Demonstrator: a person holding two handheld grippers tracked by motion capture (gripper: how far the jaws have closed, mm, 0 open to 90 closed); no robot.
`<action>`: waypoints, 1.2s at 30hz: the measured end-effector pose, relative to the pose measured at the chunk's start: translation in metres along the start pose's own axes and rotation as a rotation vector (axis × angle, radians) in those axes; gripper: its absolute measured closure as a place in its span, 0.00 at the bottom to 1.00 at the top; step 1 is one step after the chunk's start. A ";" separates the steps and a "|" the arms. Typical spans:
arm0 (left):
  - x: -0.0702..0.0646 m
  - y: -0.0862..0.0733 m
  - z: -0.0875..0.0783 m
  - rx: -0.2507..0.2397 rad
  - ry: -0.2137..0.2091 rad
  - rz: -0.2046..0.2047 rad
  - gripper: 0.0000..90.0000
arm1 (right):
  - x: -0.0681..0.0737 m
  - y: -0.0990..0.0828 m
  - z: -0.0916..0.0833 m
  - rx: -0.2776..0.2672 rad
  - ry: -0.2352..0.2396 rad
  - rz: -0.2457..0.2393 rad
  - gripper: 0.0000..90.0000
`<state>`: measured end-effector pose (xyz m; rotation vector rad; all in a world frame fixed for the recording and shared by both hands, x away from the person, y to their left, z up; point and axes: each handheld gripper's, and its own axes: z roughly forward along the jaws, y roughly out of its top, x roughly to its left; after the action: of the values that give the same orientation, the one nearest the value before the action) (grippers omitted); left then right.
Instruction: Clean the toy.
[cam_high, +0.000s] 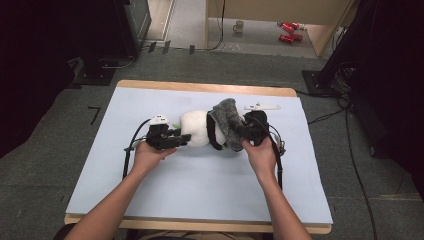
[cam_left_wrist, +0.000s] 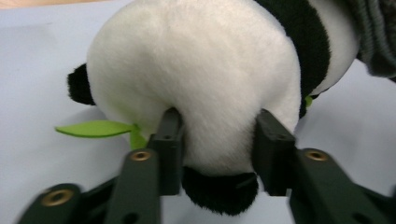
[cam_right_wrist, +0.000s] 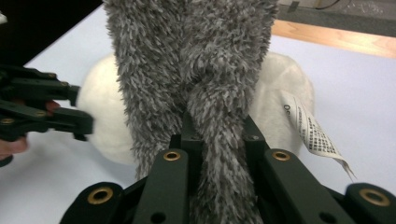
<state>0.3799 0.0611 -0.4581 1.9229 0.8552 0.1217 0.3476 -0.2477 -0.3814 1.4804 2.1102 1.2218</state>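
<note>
A black-and-white panda plush (cam_high: 197, 129) lies on its side in the middle of the pale blue table cover (cam_high: 200, 190). My left gripper (cam_high: 185, 139) comes at its white rump from the left. In the left gripper view the pads (cam_left_wrist: 170, 135) dent the fur of the panda plush (cam_left_wrist: 196, 70) on both sides, next to a green felt leaf (cam_left_wrist: 93, 128). A grey fuzzy cloth (cam_high: 226, 120) lies draped over the panda's other end. My right gripper (cam_right_wrist: 219, 130) is shut on a fold of the grey fuzzy cloth (cam_right_wrist: 187, 60). A white label (cam_right_wrist: 313, 133) hangs from the plush.
The table's wooden far edge (cam_high: 205, 87) runs behind the plush. On the floor beyond are a mug (cam_high: 239, 26) and red cans (cam_high: 289, 31). Black stands and cables sit at both sides of the table. Bare cover lies in front of the hands.
</note>
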 end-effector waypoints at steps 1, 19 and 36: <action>-0.001 0.000 0.000 -0.001 0.003 0.004 0.75 | 0.004 0.001 -0.002 -0.002 0.001 -0.005 0.88; -0.024 0.005 -0.018 0.026 -0.065 -0.162 0.79 | 0.073 -0.019 0.021 0.065 0.154 -0.078 0.88; -0.011 0.004 -0.013 0.058 -0.062 -0.147 0.80 | 0.047 -0.043 0.032 0.081 0.071 -0.141 0.88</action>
<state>0.3680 0.0633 -0.4451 1.9000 0.9632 -0.0512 0.3212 -0.1963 -0.4232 1.3125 2.2922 1.1667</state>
